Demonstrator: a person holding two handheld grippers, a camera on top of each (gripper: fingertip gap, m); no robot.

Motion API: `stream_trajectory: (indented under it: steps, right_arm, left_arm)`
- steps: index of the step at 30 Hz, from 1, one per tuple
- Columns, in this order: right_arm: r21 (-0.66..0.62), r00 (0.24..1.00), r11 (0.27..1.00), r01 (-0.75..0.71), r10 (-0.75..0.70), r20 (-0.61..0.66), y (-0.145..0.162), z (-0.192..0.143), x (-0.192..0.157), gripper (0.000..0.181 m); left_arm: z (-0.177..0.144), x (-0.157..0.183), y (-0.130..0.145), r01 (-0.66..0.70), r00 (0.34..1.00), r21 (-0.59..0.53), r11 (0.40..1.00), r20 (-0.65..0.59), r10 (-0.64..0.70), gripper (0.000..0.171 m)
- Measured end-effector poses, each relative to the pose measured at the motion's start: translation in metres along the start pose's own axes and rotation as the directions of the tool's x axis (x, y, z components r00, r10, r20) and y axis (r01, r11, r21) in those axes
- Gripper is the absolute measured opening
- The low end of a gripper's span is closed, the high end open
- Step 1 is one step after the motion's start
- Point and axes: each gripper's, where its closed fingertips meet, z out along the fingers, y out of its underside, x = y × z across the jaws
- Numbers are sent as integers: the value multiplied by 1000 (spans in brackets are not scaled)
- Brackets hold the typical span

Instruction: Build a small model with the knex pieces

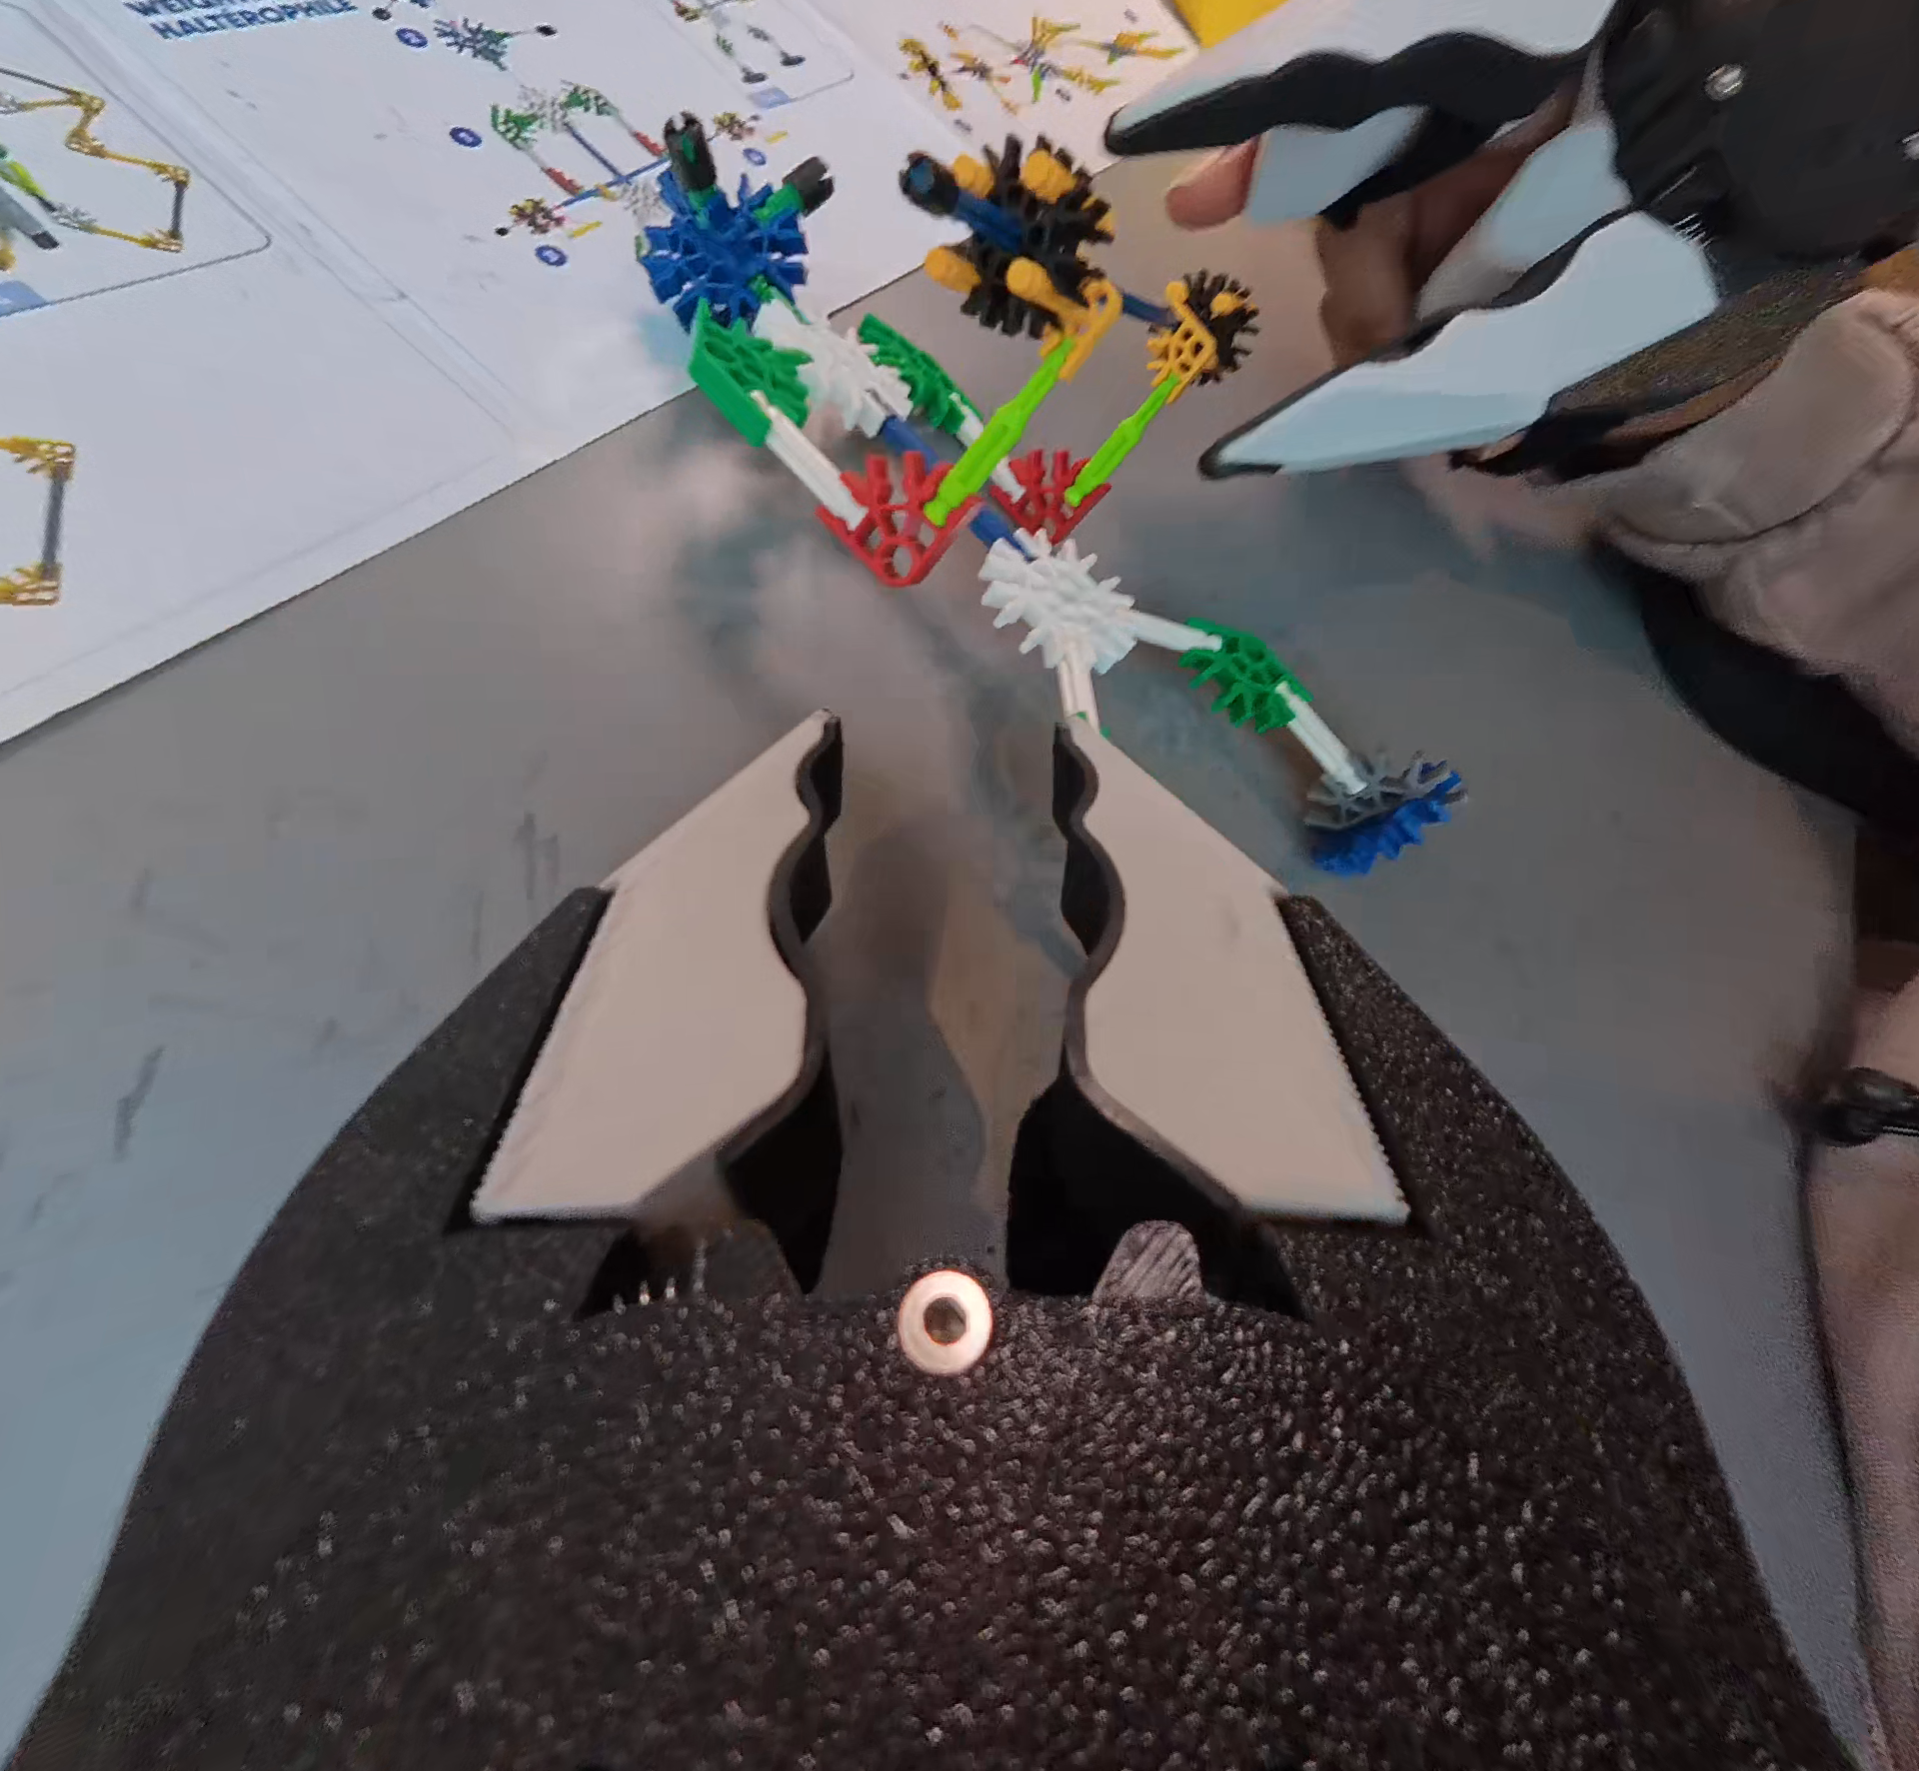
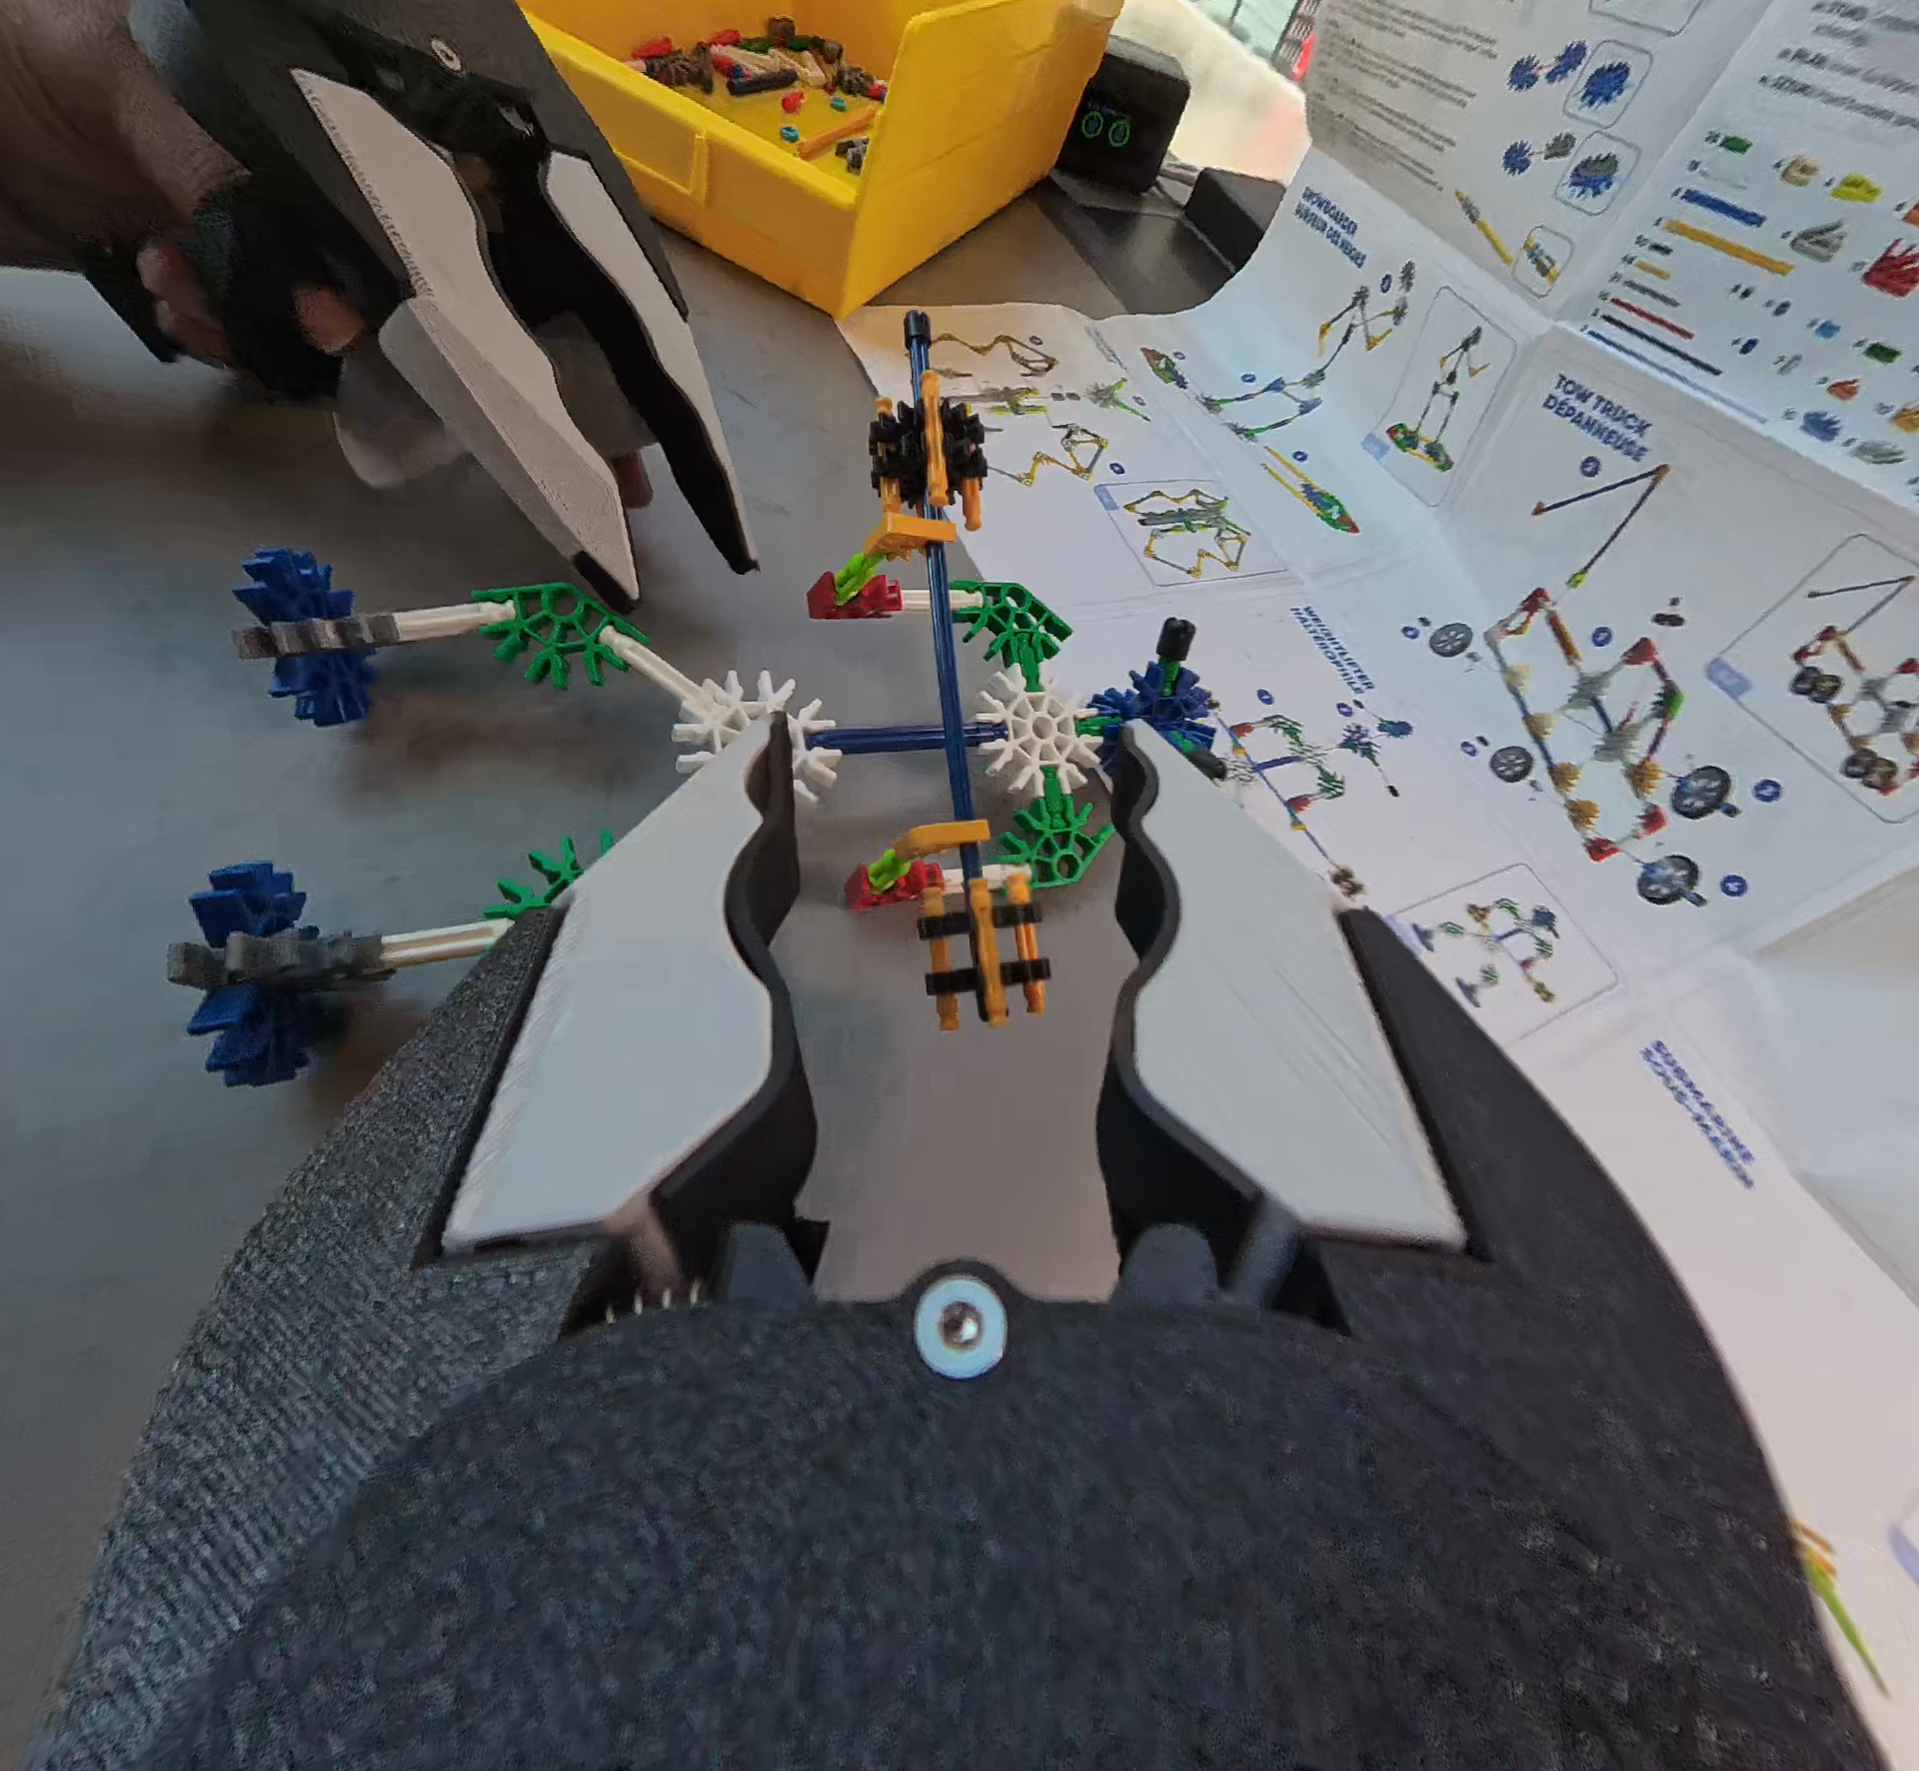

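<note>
Two claws are hovering around one rod-and-connector figure, and we are taking the left wrist view first: the left claw is standing partly open with nothing between its fingers, low over the grey bench, its right fingertip just beside a short white rod that is running down from the white snowflake hub. The toy figure is lying flat, partly on the bench and partly on the instruction sheet, and the right claw is showing at the upper right, spread wide and empty near the small black-and-yellow wheel. Here we are judging that a sideways nudge from the fingertip could be sliding or twisting the light model, or popping that leg off its hub. Moving to the right wrist view, the right claw is gaping wide and gripping nothing, straddling the middle of the figure, with the long blue rod and the yellow-and-black barbell weight lying between its fingers. The left claw is poised, tips down, near a green connector, and a yellow bin of loose pieces is sitting behind. We are thinking that closing here could be catching several parts at once and bending the thin rod, or that the paper could be slipping under the model.
</note>
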Motion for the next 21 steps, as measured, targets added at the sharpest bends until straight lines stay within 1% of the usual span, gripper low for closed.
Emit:
stream_trajectory:
  steps: [1, 2, 3, 4, 5, 8, 10, 12, 15, 17, 19, 21]
  right_arm:
    - [-13, 999, 999, -29, 29, 31, 1, 3, -5, 54]
    - [-25, 998, 999, -20, 21, 51, 5, 4, -10, 26]
    - [-36, 1000, 999, 27, -27, 17, 7, 3, -9, 3]
    - [-27, 996, 995, 93, -93, -1, 5, -1, -9, 1]
    - [-18, 991, 991, 134, -134, 9, 2, -6, -13, 1]
    - [42, 981, 986, 163, -167, 100, -5, -22, -31, 1]
    - [24, 979, 988, 154, -156, 128, 1, -27, -36, 1]
    - [13, 983, 989, 147, -148, 109, 4, -30, -36, 2]
    - [-24, 985, 990, 141, -138, 99, 4, -33, -35, 2]
    - [-47, 989, 992, 117, -112, 97, 4, -33, -35, 2]
    - [-50, 987, 995, 91, -83, 139, 4, -34, -42, 1]
    - [-29, 977, 998, 64, -56, 203, 0, -35, -54, 1]
  left_arm:
    - [1, 8, -5, 23, 999, 27, 999, -46, -21, 47]
    - [2, 16, -9, 30, 996, 48, 998, -81, -26, 48]
    - [2, 19, -13, 21, 996, 71, 997, -83, -15, 50]
    - [2, 20, -17, -4, 998, 94, 996, -68, 11, 50]
    - [0, 20, -21, -33, 998, 120, 992, -47, 38, 51]
    - [-10, 21, -37, -99, 995, 214, 972, -6, 103, 52]
    - [-12, 28, -40, -142, 988, 237, 961, -22, 151, 47]
    - [-10, 43, -35, -195, 974, 222, 955, -73, 216, 36]
    - [-5, 55, -26, -287, 949, 185, 940, -81, 305, 27]
    - [-1, 54, -20, -305, 945, 146, 941, -74, 318, 24]
    - [2, 60, -15, -290, 944, 129, 948, -126, 306, 22]
    - [6, 62, -14, -283, 945, 131, 950, -133, 300, 17]
